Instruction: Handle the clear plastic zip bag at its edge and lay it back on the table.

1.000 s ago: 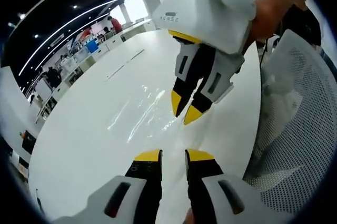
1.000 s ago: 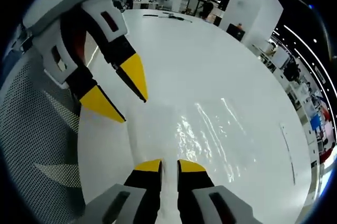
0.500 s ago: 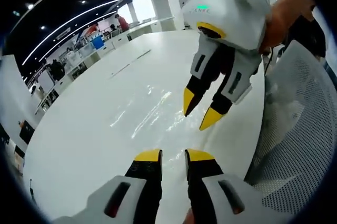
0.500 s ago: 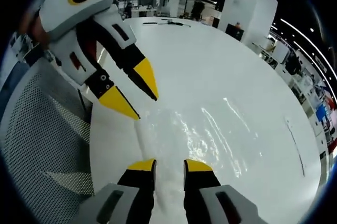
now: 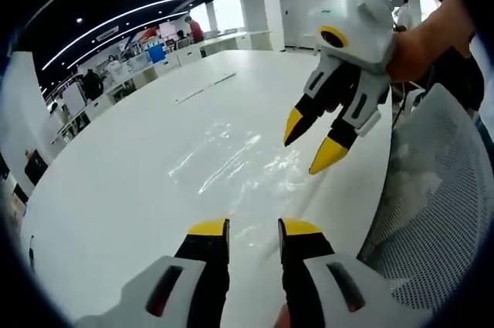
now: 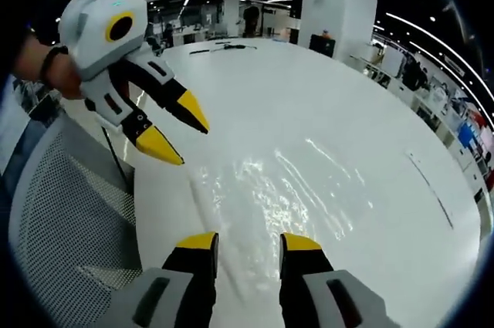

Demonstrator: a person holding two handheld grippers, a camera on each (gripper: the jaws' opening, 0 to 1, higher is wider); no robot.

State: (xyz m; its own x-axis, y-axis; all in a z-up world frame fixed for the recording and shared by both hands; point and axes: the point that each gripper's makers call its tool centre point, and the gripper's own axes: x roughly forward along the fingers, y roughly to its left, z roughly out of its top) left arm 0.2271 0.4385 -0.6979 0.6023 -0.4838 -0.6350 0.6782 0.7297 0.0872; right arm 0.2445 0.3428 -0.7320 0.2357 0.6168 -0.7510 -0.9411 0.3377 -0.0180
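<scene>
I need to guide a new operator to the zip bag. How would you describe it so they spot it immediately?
Start with the big white table. The clear plastic zip bag lies flat on it near the edge by the white mesh chair, ahead of the right gripper. It shows as a crinkled, glossy patch of glare on the smooth matte tabletop.

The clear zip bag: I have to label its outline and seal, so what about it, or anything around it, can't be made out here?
- Zip bag on the white table: left gripper view shows only glare and wrinkles; outline and zip seal are lost against the table.
- Right gripper view: the bag's near edge runs behind the right gripper.
- Mesh chair: cut off by the picture edge.
- Thin objects at the table's far end: too small to identify.
</scene>
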